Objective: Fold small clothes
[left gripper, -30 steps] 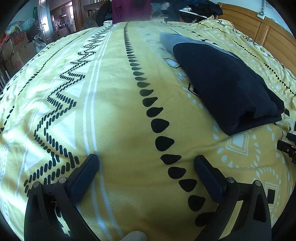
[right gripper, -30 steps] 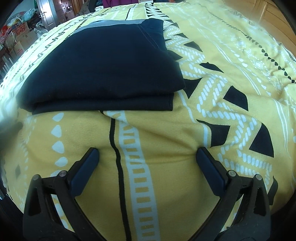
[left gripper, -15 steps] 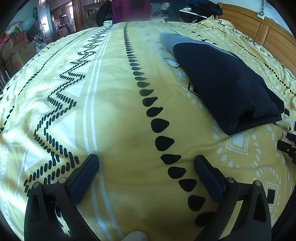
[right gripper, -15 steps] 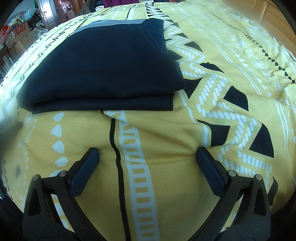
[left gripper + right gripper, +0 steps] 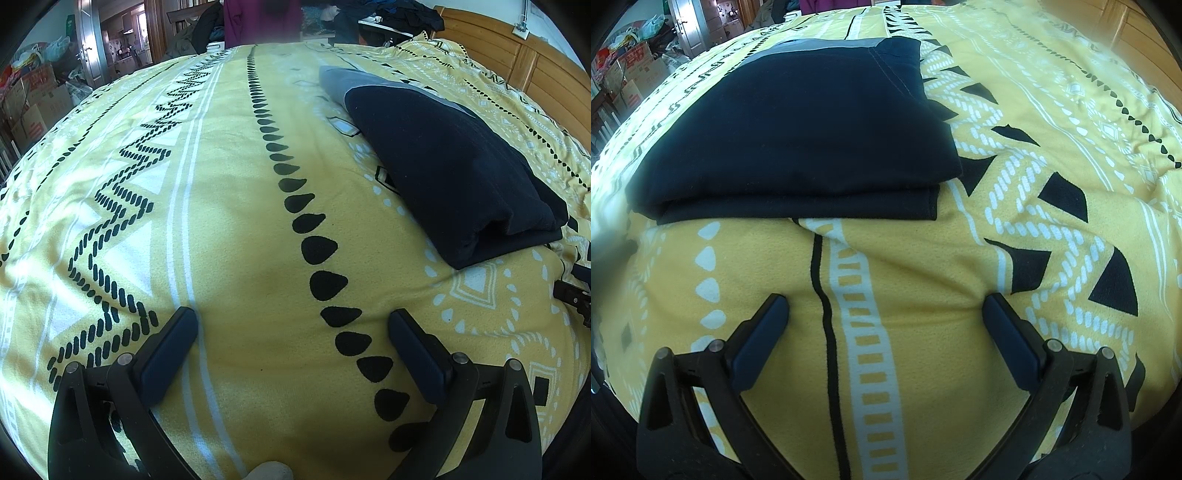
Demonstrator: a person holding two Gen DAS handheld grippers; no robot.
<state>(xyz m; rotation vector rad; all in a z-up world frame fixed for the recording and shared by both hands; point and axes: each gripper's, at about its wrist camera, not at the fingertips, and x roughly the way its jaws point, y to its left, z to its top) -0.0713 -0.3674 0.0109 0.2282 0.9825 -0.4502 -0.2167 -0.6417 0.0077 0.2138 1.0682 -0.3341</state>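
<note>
Nothing changed over last 1 s: left gripper (image 5: 291, 325) and right gripper (image 5: 886, 306) fingers wide open, empty, dark garment (image 5: 798, 129) lies folded on bed (image 5: 229, 229), fold looks done.

Bright daylight, soft shadows; strong fisheye bulge, dark vignetted corners, blurred left edge in right view.

place: home bedroom | cues: yellow bedspread (image 5: 229, 221), wooden headboard (image 5: 546, 70) (cardboard boxes (image 5: 33, 107) by door)

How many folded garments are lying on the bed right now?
1: a dark navy folded garment on the yellow bedspread, ahead of the right claw. Others may lie outside view.
</note>
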